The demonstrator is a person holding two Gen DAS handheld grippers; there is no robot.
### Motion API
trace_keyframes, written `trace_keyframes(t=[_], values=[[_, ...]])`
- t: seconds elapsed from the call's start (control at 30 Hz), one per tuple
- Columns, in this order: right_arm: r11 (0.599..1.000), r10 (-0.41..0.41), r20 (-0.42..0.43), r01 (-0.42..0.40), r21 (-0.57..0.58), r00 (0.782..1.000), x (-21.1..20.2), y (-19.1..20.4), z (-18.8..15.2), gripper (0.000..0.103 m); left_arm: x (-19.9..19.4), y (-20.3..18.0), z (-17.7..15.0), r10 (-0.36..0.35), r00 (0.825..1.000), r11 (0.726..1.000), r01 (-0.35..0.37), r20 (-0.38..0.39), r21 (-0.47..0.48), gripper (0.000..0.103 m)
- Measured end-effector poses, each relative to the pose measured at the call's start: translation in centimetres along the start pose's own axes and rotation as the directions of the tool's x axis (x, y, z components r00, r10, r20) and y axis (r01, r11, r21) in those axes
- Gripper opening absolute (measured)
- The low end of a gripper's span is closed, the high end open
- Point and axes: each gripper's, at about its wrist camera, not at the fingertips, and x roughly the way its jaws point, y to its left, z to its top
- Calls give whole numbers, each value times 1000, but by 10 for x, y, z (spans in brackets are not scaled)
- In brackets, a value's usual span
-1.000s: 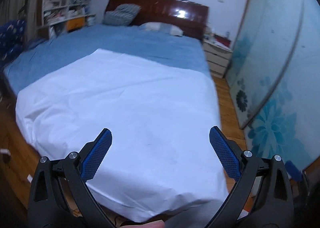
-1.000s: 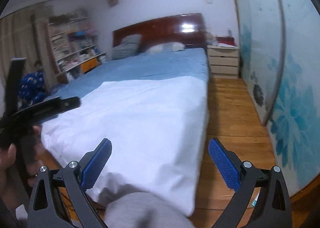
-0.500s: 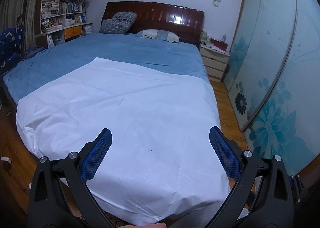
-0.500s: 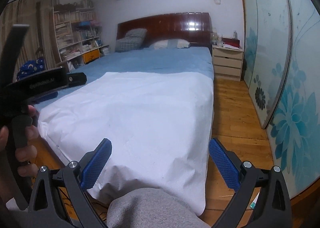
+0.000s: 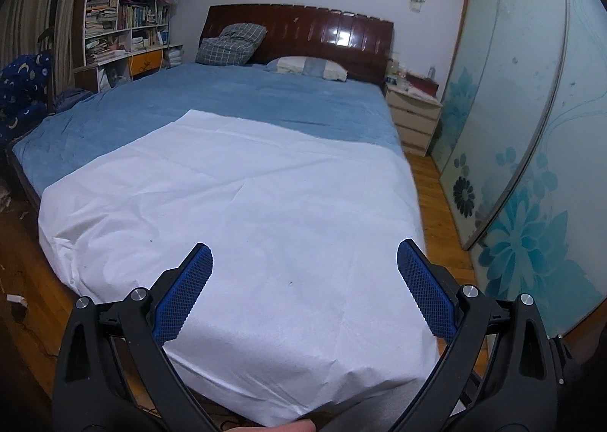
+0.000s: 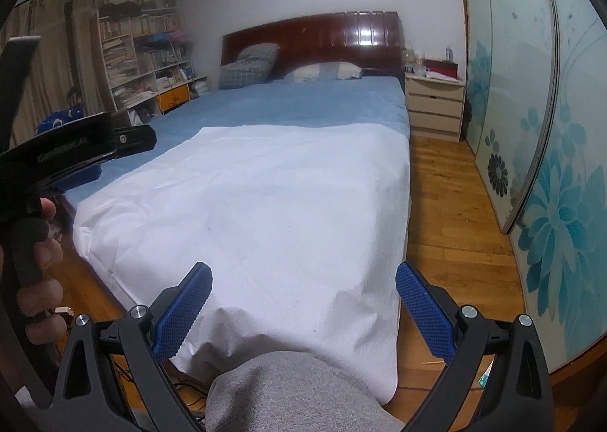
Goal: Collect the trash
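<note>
Left claw (image 5: pixel 303 280) spread wide, blue pads (image 5: pixel 184 297) gripping nothing, raised above the white sheet (image 5: pixel 246 223) on the bed (image 5: pixel 227 102). Right claw (image 6: pixel 301 299) equally wide and empty (grey-clad knee (image 6: pixel 288 390) just below it). No trash discernible on sheet or wooden floor (image 6: pixel 451 212).

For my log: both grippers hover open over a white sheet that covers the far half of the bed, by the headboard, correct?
Not quite: the white sheet covers the near half, at the foot; the blue cover lies by the headboard, as the left wrist view shows. Both the left gripper and right gripper are open.
</note>
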Motion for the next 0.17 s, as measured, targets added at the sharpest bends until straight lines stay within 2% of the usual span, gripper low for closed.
trace_keyframes(t=[0.17], values=[[1000, 1, -5, -1, 3, 1000, 3, -1, 1, 96, 5, 0, -1, 0, 1000, 1000, 0, -26, 3, 97]])
